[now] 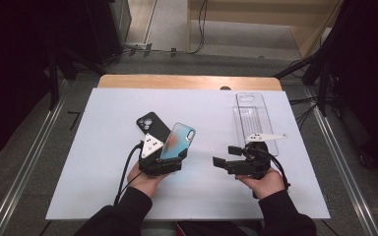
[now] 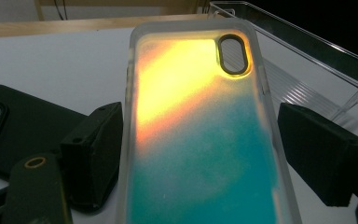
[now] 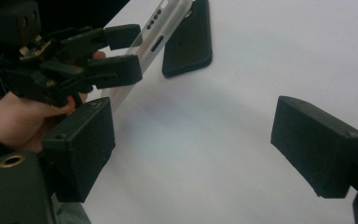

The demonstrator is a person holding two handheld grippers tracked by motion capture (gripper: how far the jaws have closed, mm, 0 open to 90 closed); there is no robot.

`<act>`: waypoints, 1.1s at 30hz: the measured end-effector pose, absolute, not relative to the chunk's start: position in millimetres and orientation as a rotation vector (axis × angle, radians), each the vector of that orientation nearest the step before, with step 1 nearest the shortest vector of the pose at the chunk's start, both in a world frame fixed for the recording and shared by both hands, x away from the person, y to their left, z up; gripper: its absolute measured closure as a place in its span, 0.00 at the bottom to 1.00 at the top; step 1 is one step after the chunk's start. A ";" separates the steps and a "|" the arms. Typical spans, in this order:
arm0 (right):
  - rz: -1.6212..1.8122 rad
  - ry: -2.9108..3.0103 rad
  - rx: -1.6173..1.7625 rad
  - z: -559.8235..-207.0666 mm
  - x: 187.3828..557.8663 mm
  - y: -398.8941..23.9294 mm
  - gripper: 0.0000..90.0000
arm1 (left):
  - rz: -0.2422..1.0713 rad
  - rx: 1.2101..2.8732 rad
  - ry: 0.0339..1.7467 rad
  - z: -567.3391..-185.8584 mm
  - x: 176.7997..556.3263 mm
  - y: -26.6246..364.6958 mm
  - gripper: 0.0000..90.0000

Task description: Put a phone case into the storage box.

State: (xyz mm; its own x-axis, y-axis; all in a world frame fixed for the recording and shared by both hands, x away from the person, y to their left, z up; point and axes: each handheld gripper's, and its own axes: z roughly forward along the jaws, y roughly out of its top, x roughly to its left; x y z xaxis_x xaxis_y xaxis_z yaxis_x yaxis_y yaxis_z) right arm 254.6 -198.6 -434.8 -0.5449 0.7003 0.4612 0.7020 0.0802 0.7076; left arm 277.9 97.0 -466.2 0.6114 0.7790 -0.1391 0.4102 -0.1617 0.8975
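A white worktop [image 1: 103, 187] stands in a dim room, with grey floor and metal rails around it and a wooden edge at its far side. Starting at the left tool [image 1: 163, 163], held in the person's left hand [image 1: 145, 181]: its two black jaws are clamped across the lower end of a phone case [image 1: 177, 141], gripping it by the long side edges. The case is raised off the worktop and tilted, camera hole uppermost. In the left gripper view the case [image 2: 200, 140] has a frosted, clear rim and a back that shades from orange to teal. It looks light, thin and smooth, likely somewhat flexible at the rim, so a grip on the edges seems safest; the glossy back could slip, and a hard squeeze might bow it. Just behind it on the worktop lies a black case [image 1: 151, 127], flat, camera cut-out showing. The right tool [image 1: 226, 156], in the right hand [image 1: 263, 183], hovers well apart from the raised case, pointing toward it, its jaws spread with nothing between them, as the right gripper view shows. Beyond it a clear tray [image 1: 270, 142] rests near the far right of the worktop.
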 end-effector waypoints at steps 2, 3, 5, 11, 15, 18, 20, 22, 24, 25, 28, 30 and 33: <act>-1.506 -2.291 -1.508 -433.1 257.3 -195.9 0.13 | 0.448 1.774 0.961 -467.0 276.3 95.6 0.19; -1.509 -2.287 -1.502 -431.5 260.4 -193.6 0.14 | 0.453 1.770 0.959 -467.5 275.4 94.7 0.19; -1.509 -2.286 -1.504 -430.6 261.8 -192.3 0.14 | 0.466 1.768 0.957 -468.7 274.0 93.3 0.19; -1.528 -2.267 -1.494 -426.5 270.9 -184.6 0.14 | 0.492 1.752 0.932 -472.6 267.9 88.6 0.19; -1.534 -2.242 -1.486 -425.7 277.2 -178.3 0.14 | 0.499 1.750 0.925 -473.5 265.0 85.4 0.19; -1.531 -2.230 -1.481 -424.5 281.4 -173.6 0.14 | 0.503 1.734 0.931 -475.0 263.3 85.0 0.19; -1.543 -2.223 -1.475 -424.5 284.5 -170.7 0.14 | 0.495 1.727 0.936 -476.1 262.7 84.4 0.19; -1.545 -2.219 -1.475 -424.5 287.7 -167.6 0.14 | 0.502 1.719 0.938 -476.8 261.9 84.0 0.19; -1.548 -2.202 -1.476 -425.6 293.1 -163.6 0.14 | 0.517 1.715 0.934 -476.8 260.9 83.5 0.19; -1.548 -2.202 -1.476 -425.6 293.1 -163.6 0.14 | 0.523 1.709 0.930 -477.0 260.3 82.9 0.19; -1.542 -2.182 -1.481 -427.7 298.4 -159.5 0.14 | 0.544 1.706 0.921 -477.3 258.5 81.3 0.19; -1.527 -2.206 -1.492 -428.2 300.8 -155.4 0.14 | 0.542 1.702 0.918 -477.9 258.0 80.6 0.19; -1.500 -2.241 -1.493 -428.5 303.5 -149.3 0.14 | 0.538 1.695 0.922 -477.7 256.9 80.5 0.19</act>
State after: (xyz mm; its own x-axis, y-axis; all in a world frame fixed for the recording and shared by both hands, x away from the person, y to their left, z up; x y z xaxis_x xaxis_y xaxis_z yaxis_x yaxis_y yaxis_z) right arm 303.5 -149.3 -428.5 -0.5296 0.6745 0.5143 0.7325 0.0579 0.6783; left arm 256.9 80.5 -477.7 0.5968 0.7967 -0.0953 0.3092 -0.1187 0.9436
